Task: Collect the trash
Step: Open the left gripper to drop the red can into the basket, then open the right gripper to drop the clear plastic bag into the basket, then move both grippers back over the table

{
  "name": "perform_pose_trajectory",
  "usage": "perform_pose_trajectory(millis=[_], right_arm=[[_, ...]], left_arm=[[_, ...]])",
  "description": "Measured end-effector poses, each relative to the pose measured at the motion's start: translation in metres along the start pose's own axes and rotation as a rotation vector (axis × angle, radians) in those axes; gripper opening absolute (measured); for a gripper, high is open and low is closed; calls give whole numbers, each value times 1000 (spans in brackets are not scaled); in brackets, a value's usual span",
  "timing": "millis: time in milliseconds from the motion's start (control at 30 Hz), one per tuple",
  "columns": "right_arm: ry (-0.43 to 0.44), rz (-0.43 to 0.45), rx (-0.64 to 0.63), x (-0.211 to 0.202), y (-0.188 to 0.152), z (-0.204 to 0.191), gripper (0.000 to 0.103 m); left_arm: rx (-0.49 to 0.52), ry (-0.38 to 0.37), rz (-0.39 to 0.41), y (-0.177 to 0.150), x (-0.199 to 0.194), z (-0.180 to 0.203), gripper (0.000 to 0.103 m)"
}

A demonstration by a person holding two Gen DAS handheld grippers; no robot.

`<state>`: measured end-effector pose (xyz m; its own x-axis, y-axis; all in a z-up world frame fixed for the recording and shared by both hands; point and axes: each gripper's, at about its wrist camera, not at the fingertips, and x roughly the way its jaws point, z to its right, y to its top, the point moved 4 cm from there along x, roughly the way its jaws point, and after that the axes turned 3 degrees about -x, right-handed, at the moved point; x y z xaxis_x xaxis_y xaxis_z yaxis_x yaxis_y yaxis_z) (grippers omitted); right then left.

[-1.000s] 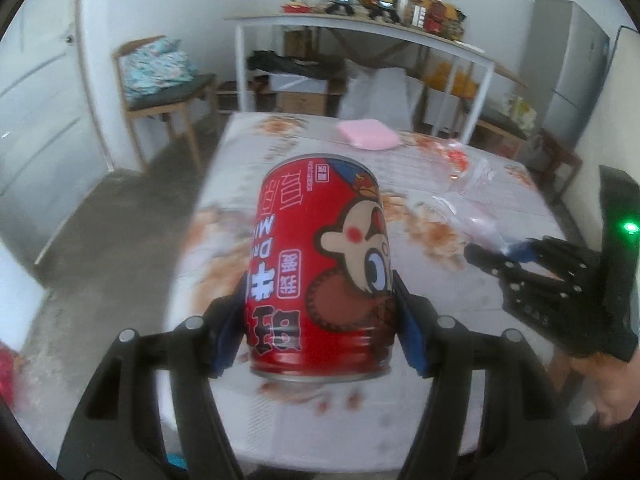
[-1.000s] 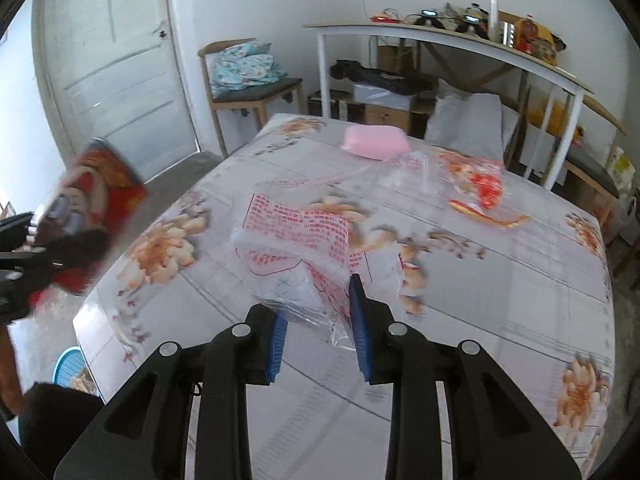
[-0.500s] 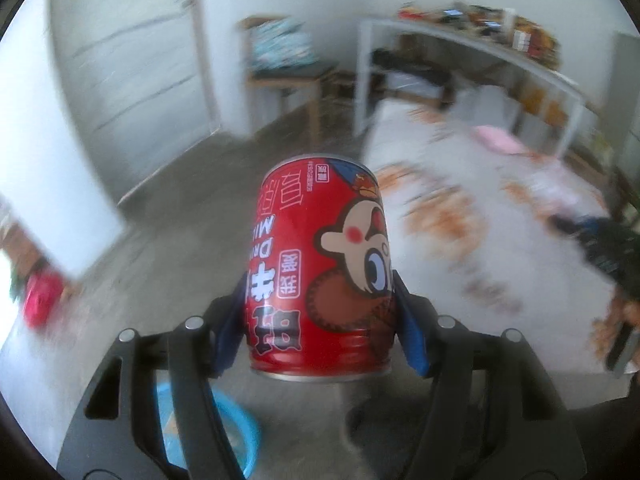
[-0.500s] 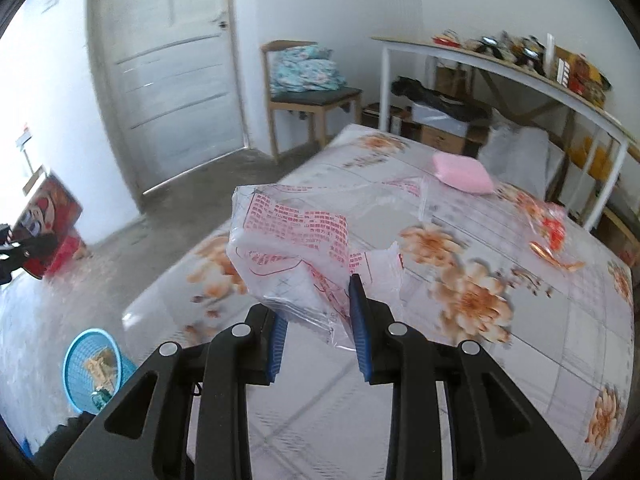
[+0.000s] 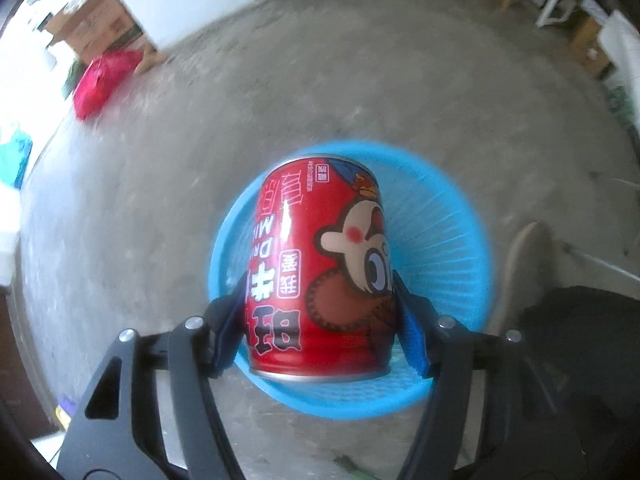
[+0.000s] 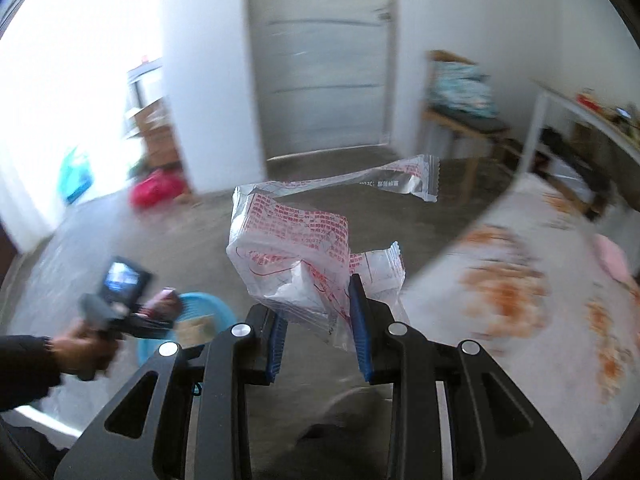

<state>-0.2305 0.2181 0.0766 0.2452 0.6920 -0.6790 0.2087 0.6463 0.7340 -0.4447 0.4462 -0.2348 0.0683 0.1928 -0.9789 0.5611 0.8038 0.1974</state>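
My left gripper [image 5: 320, 316] is clamped on the red milk-drink can [image 5: 320, 272], directly above the blue basket [image 5: 440, 248]. My right gripper [image 6: 318, 332] pinches a crumpled plastic wrapper [image 6: 292, 252], off to the basket's side.

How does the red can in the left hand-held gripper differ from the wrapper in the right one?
The red can is rigid and cylindrical; the plastic wrapper is thin, crumpled and translucent. The can fills a wide jaw gap; the wrapper is pinched in a narrower one. The can hangs over the blue basket; the wrapper is beside it, over bare floor. Both are gripped off the table.
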Motion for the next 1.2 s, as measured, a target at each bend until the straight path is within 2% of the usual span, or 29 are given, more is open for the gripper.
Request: perform_pose_trajectory(millis=[67,100,133,200,233,367,533,700,833,933,1000,1033,1100,1133,1167,1200], right_arm=[[59,-21,-19,19,5,-35,29],[90,-35,-29,30,8,-53,29],[111,-46,-30,38,10,-65,29],[157,-85,-45,60,14,-97,29],[170,-99,-50,67,14,-105,29],[233,-190,-65,111,8,-147,29],[260,-317,-77,163,-15,-178,29],[260,-475,-134,217,-50,-219,29],[263,-539,-195,244,-68,-243,31],[255,-588,-248,263,-87,-253,36],[246,-613,-271,275,-95,-257,43],[236,-622,-270,284,-98,-260,53],[233,-636,-262,295,-105,-262,63],[234,-641,-262,296,-109,-260,76],[235,-652,-263,299,-115,-257,81],[249,-675,-260,301,-121,-254,81]], left_arm=[[-16,-44,-67,-4,23,-5,62],[-23,-52,-89,-5,28,-4,65],[-44,-62,-108,-7,33,-12,73],[-86,-55,-91,-6,29,-22,81],[-105,-74,-78,-4,26,-31,84],[-147,-95,-24,-10,9,-54,84],[-272,-146,37,-17,-7,-92,84],[-335,-163,50,-32,-2,-110,84],[-384,-172,42,-38,4,-128,84],[-406,-167,42,-44,5,-142,84],[-424,-166,46,-45,5,-149,84],[-436,-164,48,-46,4,-153,84],[-451,-162,48,-46,4,-158,84],[-458,-161,51,-46,2,-160,84],[-460,-161,54,-45,2,-162,84],[-461,-159,61,-44,0,-162,84]])
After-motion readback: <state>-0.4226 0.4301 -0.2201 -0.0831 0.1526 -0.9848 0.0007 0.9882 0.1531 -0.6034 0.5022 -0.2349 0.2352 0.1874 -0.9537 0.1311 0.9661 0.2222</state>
